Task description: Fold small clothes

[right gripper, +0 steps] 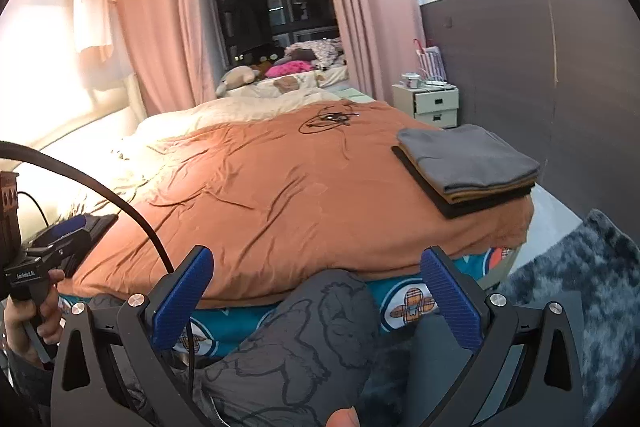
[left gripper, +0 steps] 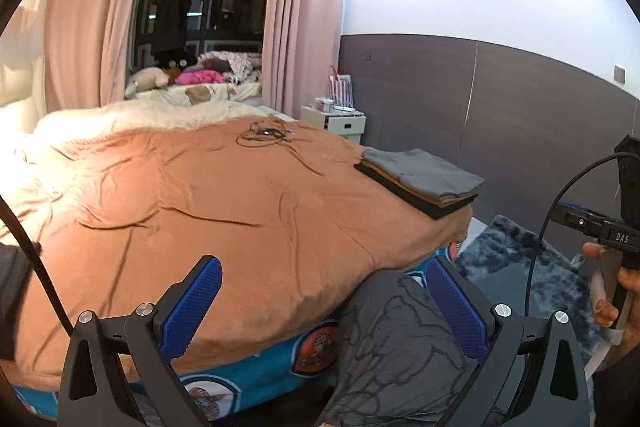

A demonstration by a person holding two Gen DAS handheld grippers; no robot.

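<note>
A stack of folded clothes [left gripper: 420, 183], grey on top, tan and black below, lies at the right edge of the bed; it also shows in the right wrist view [right gripper: 468, 167]. The bed is covered by an orange-brown sheet [left gripper: 220, 195], seen too in the right wrist view [right gripper: 280, 187]. My left gripper [left gripper: 324, 291] is open and empty, held off the foot of the bed. My right gripper [right gripper: 320, 283] is open and empty, also off the foot of the bed. The right gripper's body [left gripper: 616, 235] shows at the right of the left wrist view.
A tangle of black cable [left gripper: 262, 135] lies on the far part of the sheet. My leg in grey patterned trousers [right gripper: 304, 347] is below the grippers. A white nightstand [left gripper: 334, 121] stands by the dark wall. A grey shaggy rug [right gripper: 580, 287] covers the floor at right.
</note>
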